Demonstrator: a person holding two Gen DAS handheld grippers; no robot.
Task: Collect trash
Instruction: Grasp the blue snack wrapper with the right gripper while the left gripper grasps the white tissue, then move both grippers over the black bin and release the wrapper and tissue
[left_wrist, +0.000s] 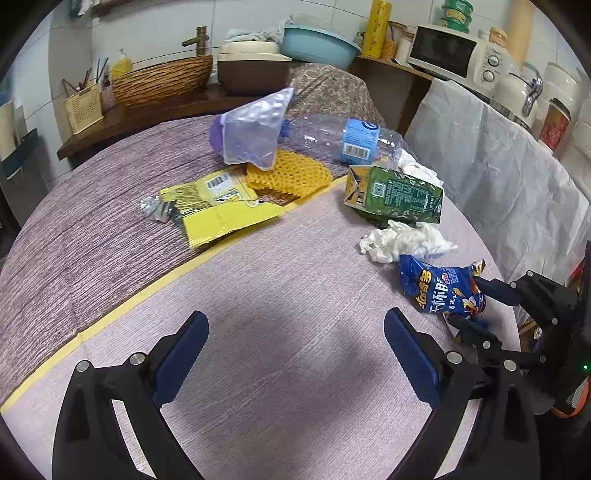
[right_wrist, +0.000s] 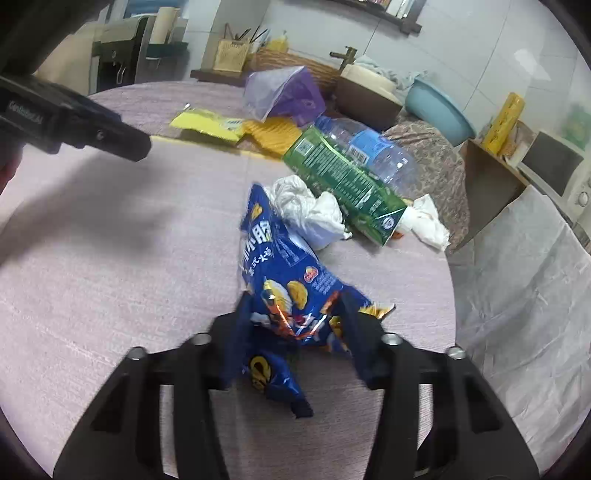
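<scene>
Early going: right tool (right_wrist: 295, 332) pinching the blue snack bag (right_wrist: 284, 280); left tool (left_wrist: 295, 354) spread, idle (over bare worktop (left_wrist: 258, 295)). Left to collect: tissue (left_wrist: 402, 240), green carton (left_wrist: 399, 195), bottle (left_wrist: 347, 140), yellow wrapper (left_wrist: 221, 210).

This is a home kitchen. A white microwave (left_wrist: 458, 55) stands on a side counter, a woven basin (left_wrist: 162, 79) with a faucet (left_wrist: 197, 38) sits by the tiled wall, and a blue plastic bowl (left_wrist: 317, 46) lies beside a round tabletop (left_wrist: 258, 295).
</scene>
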